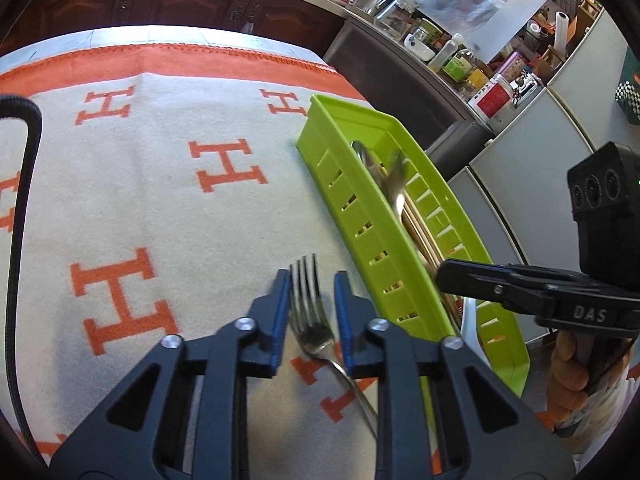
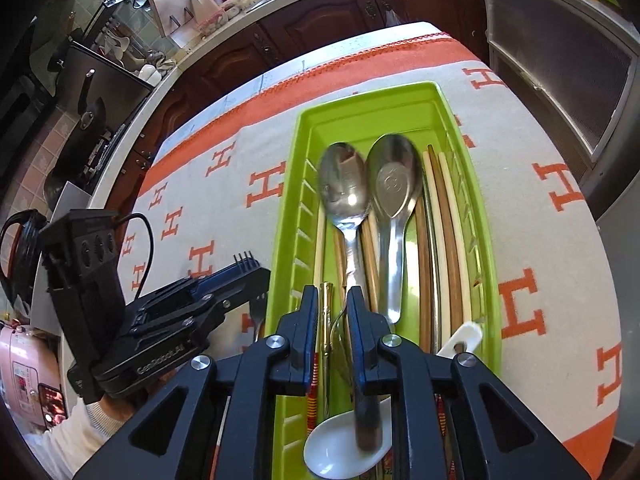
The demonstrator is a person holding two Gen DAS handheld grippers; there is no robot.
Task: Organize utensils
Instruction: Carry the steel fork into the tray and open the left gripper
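My lime-green tray (image 2: 288, 216) at frame centre sits on a cream cloth (image 1: 160, 208) patterned with orange H letters, orange-bordered above.

A left hand-held gripper (image 1: 312, 312) points down at a metal fork (image 1: 310, 312) lying between its blue fingers (image 1: 280, 320), with gaps on both sides. The fork rests on a cream cloth (image 1: 180, 200) with orange H letters. To the right, a green tray (image 1: 384, 220) holds spoons and chopsticks.
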